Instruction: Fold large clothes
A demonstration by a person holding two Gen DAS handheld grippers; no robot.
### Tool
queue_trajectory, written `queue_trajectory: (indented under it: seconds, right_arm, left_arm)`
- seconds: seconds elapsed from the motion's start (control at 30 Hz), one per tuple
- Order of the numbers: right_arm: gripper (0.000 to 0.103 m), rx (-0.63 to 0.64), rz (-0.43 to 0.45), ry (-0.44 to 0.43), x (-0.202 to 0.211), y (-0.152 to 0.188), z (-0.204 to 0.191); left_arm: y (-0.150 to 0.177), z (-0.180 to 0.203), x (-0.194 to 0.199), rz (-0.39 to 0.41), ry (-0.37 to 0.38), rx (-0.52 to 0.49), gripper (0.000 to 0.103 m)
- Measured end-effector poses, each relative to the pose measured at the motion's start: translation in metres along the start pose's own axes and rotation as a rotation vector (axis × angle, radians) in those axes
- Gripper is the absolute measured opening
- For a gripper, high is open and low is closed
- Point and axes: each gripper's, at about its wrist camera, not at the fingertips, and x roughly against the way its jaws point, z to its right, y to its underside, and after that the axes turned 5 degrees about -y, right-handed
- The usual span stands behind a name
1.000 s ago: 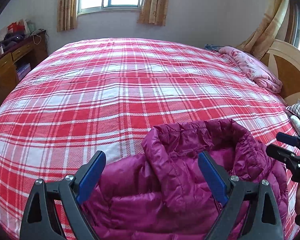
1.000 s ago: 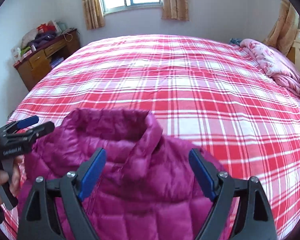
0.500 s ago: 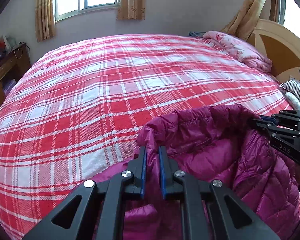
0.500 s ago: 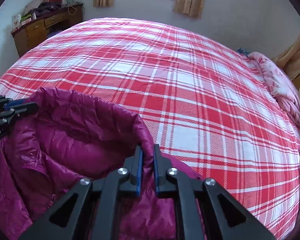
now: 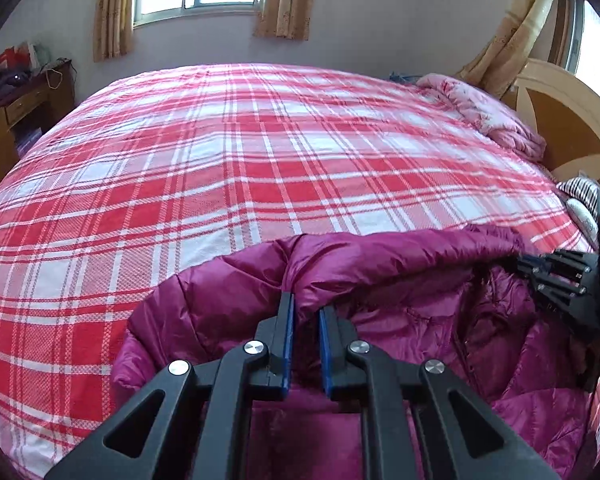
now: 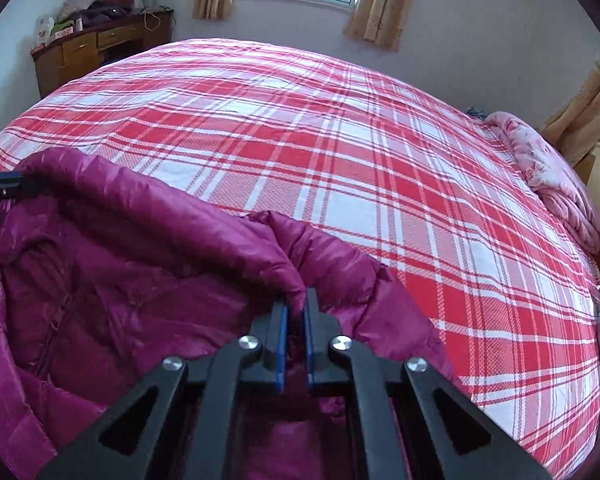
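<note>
A magenta puffer jacket [image 5: 400,272] lies at the near edge of the bed, its collar stretched between both grippers. My left gripper [image 5: 306,308] is shut on the left end of the collar. My right gripper [image 6: 296,304] is shut on the right end of the collar, where the jacket [image 6: 120,260] spreads to its left. The right gripper also shows at the right edge of the left wrist view [image 5: 540,268], and the left gripper at the left edge of the right wrist view [image 6: 0,184]. The jacket's lower part is hidden below both views.
The bed has a red and white plaid cover [image 5: 260,152]. A pink quilt [image 5: 484,116] is bunched by the wooden headboard [image 5: 572,120] at the right. A wooden dresser [image 6: 96,48] with clutter stands at the far left under the window wall.
Both grippers went from open to shut on the jacket collar, then moved apart, pulling the collar out into a straight stretched line.
</note>
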Motion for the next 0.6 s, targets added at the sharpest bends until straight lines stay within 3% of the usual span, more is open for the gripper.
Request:
queue_trajectory:
  seconds: [0.07, 0.13, 0.17, 0.2, 0.23, 0.3, 0.37, 0.47, 0.53, 0.6]
  right_arm:
    - [0.008, 0.002, 0.004, 0.006, -0.004, 0.004, -0.001]
    - [0.008, 0.001, 0.009, 0.008, -0.006, 0.006, -0.002]
    - [0.008, 0.001, 0.012, 0.009, -0.006, 0.007, -0.002]
    - [0.008, 0.001, 0.013, 0.008, -0.006, 0.007, -0.002]
    - [0.008, 0.001, 0.014, 0.006, -0.006, 0.008, -0.002]
    - [0.009, -0.007, 0.014, -0.004, -0.007, 0.008, -0.001]
    - [0.01, -0.013, 0.015, -0.015, -0.008, 0.009, 0.0]
    - [0.011, -0.03, 0.023, -0.041, -0.008, 0.01, 0.004]
    - [0.011, -0.044, 0.028, -0.057, -0.008, 0.011, 0.006]
    - [0.011, -0.055, 0.032, -0.072, -0.007, 0.011, 0.008]
  left_arm:
    - [-0.005, 0.002, 0.015, 0.042, 0.003, 0.012, 0.015]
    - [-0.012, 0.005, 0.027, 0.082, -0.028, 0.018, 0.035]
    - [-0.016, 0.007, 0.033, 0.104, -0.044, 0.03, 0.066]
    - [-0.02, 0.007, 0.037, 0.134, -0.055, 0.049, 0.09]
    - [-0.024, 0.007, 0.042, 0.179, -0.053, 0.082, 0.095]
    - [-0.031, 0.009, 0.04, 0.203, -0.007, 0.124, 0.097]
    - [-0.042, 0.016, 0.023, 0.158, -0.011, 0.123, 0.097]
    - [-0.046, 0.029, -0.009, 0.109, -0.104, 0.068, 0.097]
    - [-0.04, 0.032, -0.032, 0.022, -0.199, 0.037, 0.097]
    - [-0.027, 0.027, -0.042, -0.023, -0.213, 0.048, 0.097]
